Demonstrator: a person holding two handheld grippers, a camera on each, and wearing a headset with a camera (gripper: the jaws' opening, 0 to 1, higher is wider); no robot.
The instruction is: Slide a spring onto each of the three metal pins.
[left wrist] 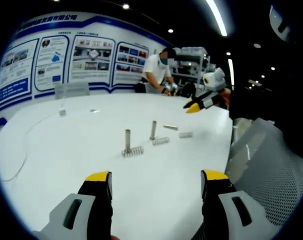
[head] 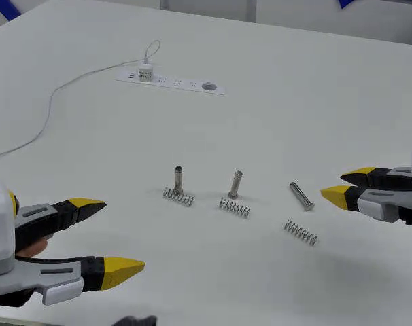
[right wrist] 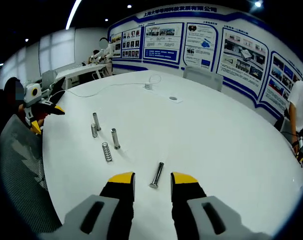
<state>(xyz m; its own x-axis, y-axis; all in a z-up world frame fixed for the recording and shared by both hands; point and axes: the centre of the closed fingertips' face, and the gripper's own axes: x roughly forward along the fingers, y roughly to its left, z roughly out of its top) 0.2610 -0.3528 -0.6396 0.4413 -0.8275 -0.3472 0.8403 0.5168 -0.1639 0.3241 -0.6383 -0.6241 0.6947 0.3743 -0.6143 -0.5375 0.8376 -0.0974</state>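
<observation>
Left tongs (head: 123,234) hang low over the near edge of the white counter (head: 274,122). They are spread wide, yellow tips far apart, nothing between them. Right tongs (head: 332,185) come in from the far right, parted by a narrow gap and empty too, tips aimed at the row of parts.

And there's the row, mid-counter. The left pin (head: 178,180) stands upright, with the first spring (head: 178,197) lying at its foot, touching or just about. The middle pin (head: 236,184) stands as well, with a slight lean, and the second spring (head: 234,207) lies on its side just in front of it. The right pin (head: 301,195) is down flat on the counter, at an angle, with the right tongs near it but clear of it. The third spring (head: 300,232) lies a little nearer the person than that pin, apart from it. No spring is on any pin yet.

From the right gripper view the fallen pin lies straight ahead in line with the gap of those tongs, head end nearest them, the two standing pins beyond it to the left.

Farther back, a white power strip (head: 182,83) lies flat with a small white plug (head: 145,73) in it, and its cable (head: 53,95) curls away to the left edge.
</observation>
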